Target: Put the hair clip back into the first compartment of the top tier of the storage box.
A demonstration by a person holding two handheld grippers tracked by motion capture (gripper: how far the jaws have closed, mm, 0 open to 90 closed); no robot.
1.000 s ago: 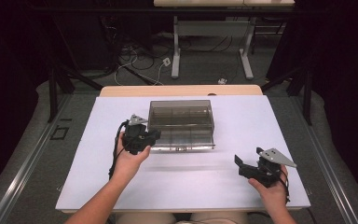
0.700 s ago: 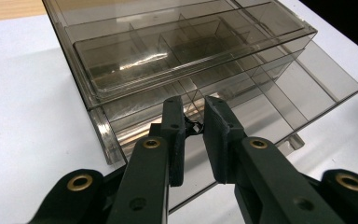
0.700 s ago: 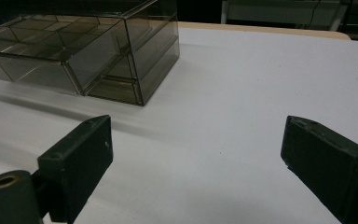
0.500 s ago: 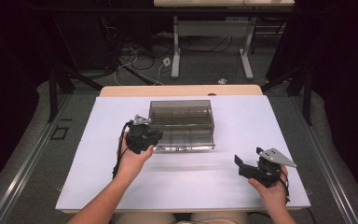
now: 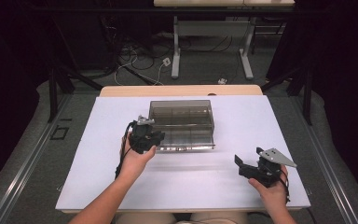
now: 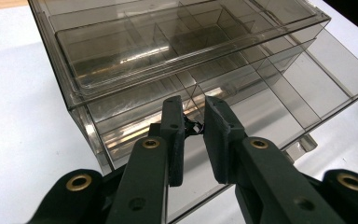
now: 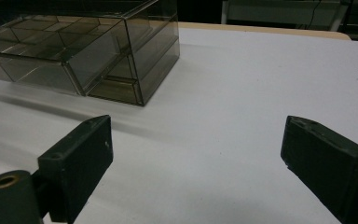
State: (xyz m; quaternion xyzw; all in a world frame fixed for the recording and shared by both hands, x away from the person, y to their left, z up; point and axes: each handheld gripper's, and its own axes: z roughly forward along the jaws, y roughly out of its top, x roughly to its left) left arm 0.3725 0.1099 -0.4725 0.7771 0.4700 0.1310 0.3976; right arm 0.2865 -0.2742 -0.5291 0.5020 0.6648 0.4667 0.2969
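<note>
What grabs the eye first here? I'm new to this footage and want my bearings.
A smoky clear drawer box sits mid-table on the white tabletop, its lower drawer pulled out. The left gripper is shut on something tiny and dark over that drawer. The right gripper rests open near the table's right front.

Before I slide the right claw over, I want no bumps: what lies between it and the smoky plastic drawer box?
Only bare white table between right claw and drawer box, per the right gripper view.
</note>
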